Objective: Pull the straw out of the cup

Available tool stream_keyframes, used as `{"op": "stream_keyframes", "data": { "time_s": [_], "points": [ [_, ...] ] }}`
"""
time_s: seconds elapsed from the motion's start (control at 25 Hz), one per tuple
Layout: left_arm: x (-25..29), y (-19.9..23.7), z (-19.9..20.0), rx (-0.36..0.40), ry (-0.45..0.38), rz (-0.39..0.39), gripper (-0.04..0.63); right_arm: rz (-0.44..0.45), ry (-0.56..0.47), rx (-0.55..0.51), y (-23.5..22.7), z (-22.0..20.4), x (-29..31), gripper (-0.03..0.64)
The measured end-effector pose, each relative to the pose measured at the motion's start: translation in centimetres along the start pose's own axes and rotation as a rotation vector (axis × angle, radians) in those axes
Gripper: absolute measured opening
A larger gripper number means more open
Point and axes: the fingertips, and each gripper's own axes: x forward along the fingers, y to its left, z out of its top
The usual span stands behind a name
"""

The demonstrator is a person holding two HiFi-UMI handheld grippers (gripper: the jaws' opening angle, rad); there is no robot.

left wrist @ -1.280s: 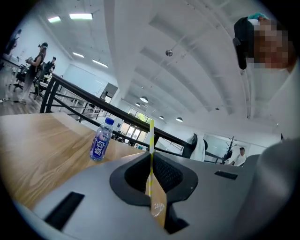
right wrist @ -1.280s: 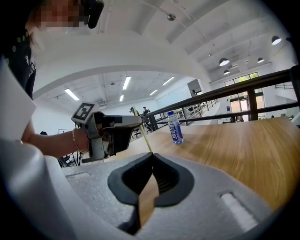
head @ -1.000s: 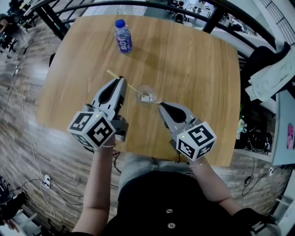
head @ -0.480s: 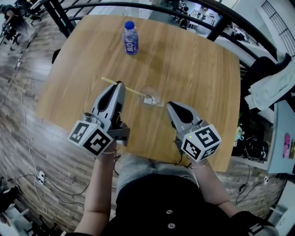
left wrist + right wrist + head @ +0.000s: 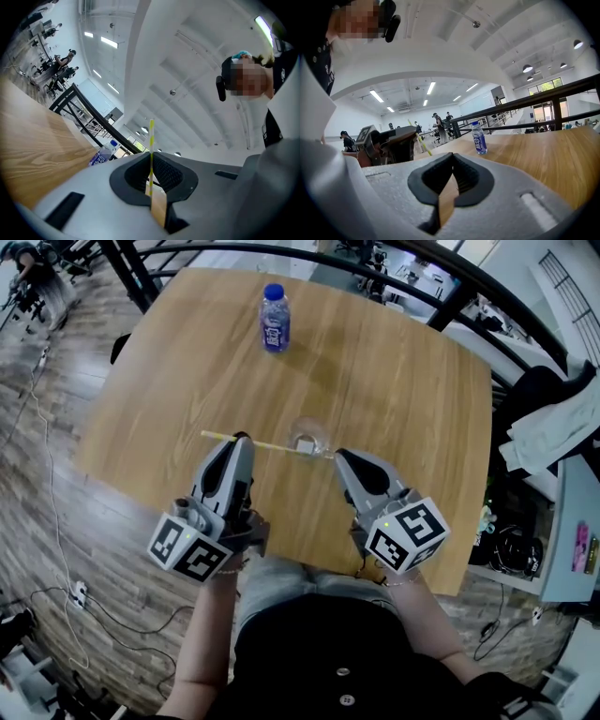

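The straw [image 5: 267,443] lies almost level above the table [image 5: 403,381]. My left gripper [image 5: 242,439] has it pinched near its outer end, and its other end reaches the rim of the clear cup [image 5: 310,437]. From the head view I cannot tell whether that end is inside the cup or just clear of it. The left gripper view settles the grip: the jaws are closed on the yellow-and-white striped straw, which runs on past them, but that view does not show the cup at all.

My right gripper [image 5: 341,456] rests with its tip just beside the cup. In the right gripper view its jaws are together with nothing between them, and my left gripper shows there with the straw sticking out of it.

A small water bottle [image 5: 274,318] stands upright at the far side of the table, well apart from the cup.
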Motion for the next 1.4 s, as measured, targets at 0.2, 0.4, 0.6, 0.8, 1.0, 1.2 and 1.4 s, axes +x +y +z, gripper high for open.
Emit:
{"op": "stream_keyframes", "data": {
  "time_s": [0.2,0.4,0.6,0.8,1.0,1.2,1.4],
  "points": [
    [-1.1,0.6,-0.8,-0.006,0.020,0.027,0.029,0.008,-0.017,-0.003,0.4,0.5,0.1,-0.002],
    [-1.7,1.3,-2.2,-0.010,0.070,0.079,0.029,0.017,-0.037,-0.007,0.5,1.0,-0.3,-0.002],
    [-1.9,1.3,-3.1,-0.013,0.111,0.098,0.029,0.032,-0.046,-0.008,1.0,1.3,-0.4,-0.002],
    [-1.8,1.2,-4.1,0.012,0.152,0.120,0.029,0.044,-0.046,-0.024,1.6,1.1,-0.6,-0.002],
    [-1.6,0.5,-5.1,0.009,0.181,0.116,0.029,0.043,-0.050,-0.020,1.6,1.2,-1.0,-0.002],
    [-1.5,0.0,-5.5,0.018,0.208,0.102,0.029,0.039,-0.051,-0.021,1.5,1.1,-1.5,-0.002],
    [-1.2,-0.5,-5.9,0.024,0.226,0.091,0.029,0.029,-0.062,-0.024,1.3,1.2,-1.7,-0.002]
  ]
}}
